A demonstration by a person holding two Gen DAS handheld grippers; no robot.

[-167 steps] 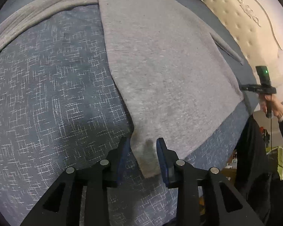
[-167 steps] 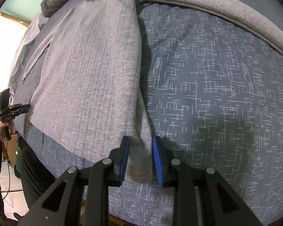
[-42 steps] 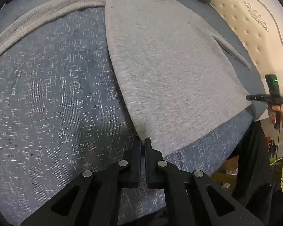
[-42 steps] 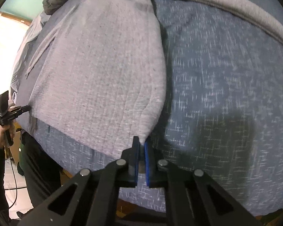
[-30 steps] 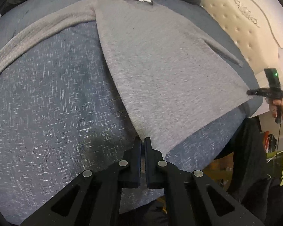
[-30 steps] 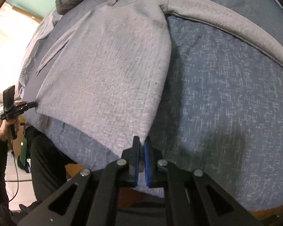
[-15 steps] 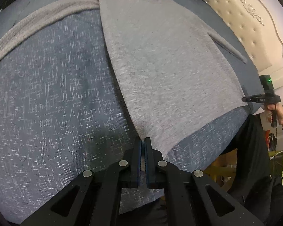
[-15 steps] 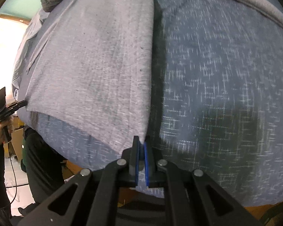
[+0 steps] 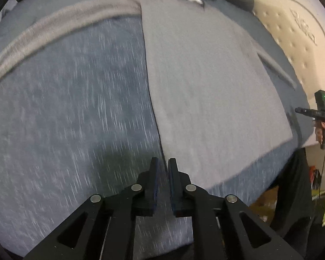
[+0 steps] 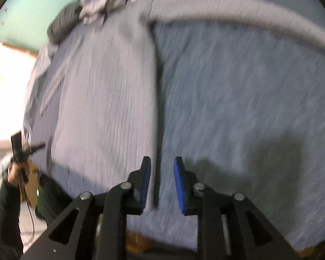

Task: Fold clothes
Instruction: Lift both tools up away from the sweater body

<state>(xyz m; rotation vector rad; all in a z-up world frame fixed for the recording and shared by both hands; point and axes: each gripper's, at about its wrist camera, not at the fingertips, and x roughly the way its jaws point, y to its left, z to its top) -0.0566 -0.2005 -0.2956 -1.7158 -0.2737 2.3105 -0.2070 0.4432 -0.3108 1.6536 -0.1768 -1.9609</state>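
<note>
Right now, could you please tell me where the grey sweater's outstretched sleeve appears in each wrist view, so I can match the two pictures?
Left wrist view: the outstretched sleeve arcs across the upper left, running from the sweater's shoulder toward the left edge.
Right wrist view: the other outstretched sleeve arcs across the upper right, from the shoulder toward the right edge.
Shared landmark: the grey sweater lying flat on the blue bedspread.

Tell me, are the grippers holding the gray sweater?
No. Both hand-held grippers, left and right, have just been opening, releasing the sweater hem corners.
</note>
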